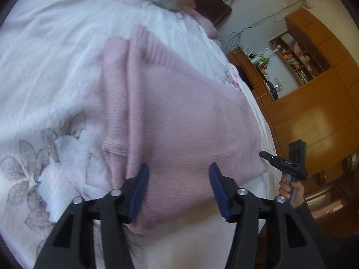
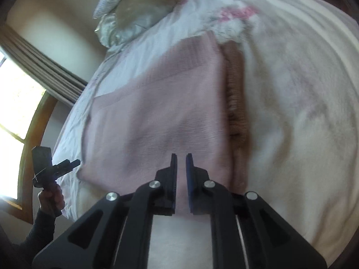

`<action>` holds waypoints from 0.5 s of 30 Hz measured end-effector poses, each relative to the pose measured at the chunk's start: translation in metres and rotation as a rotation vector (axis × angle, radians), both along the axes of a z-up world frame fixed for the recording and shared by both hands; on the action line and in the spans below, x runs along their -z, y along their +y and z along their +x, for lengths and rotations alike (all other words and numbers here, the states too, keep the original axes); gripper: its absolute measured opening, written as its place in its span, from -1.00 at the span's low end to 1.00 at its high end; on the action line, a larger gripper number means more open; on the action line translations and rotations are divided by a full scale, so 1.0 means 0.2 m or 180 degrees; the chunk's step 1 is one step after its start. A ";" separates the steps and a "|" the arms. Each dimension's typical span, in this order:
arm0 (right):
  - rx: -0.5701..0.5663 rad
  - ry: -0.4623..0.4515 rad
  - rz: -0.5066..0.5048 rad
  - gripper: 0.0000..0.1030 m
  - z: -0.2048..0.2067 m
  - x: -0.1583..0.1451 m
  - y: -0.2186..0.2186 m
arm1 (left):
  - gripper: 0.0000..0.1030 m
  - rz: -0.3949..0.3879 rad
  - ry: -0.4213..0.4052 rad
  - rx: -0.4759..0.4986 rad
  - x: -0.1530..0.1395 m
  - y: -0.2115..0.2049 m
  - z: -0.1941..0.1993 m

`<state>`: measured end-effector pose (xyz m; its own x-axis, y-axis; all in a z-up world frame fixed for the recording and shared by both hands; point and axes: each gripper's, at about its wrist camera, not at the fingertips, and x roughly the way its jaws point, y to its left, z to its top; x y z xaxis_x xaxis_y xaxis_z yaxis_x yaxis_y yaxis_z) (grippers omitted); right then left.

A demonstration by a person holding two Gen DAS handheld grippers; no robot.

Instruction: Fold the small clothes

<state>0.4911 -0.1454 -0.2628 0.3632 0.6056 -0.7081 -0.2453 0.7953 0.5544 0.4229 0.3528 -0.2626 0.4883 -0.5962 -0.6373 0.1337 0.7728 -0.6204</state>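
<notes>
A pink knitted garment [image 1: 179, 112] lies partly folded on the bed, with a long fold ridge running away from me. My left gripper [image 1: 179, 172] hovers open over its near edge, blue pads [image 1: 139, 192] spread wide with nothing between them. In the right wrist view the same pink garment [image 2: 157, 112] lies flat, with a brownish ribbed strip [image 2: 235, 103] along its right edge. My right gripper [image 2: 181, 159] is shut just above the near part of the cloth, holding nothing. It also shows from the left wrist as the right gripper [image 1: 267, 155], held off the garment's right corner.
The white floral bed cover [image 1: 56, 67] spreads around the garment. Pillows [image 2: 134, 11] lie at the head of the bed. A wooden cabinet [image 1: 314, 112] with shelves stands beyond the bed edge. A window [image 2: 13, 103] and curtain [image 2: 44, 60] are on the other side. A hand [image 2: 49, 197] holds the left gripper [image 2: 67, 164].
</notes>
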 end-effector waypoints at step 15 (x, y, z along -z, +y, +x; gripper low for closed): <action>-0.0402 0.0219 0.0196 -1.00 -0.09 0.22 0.47 | -0.27 -0.0306 0.0252 0.0455 0.26 -0.43 0.11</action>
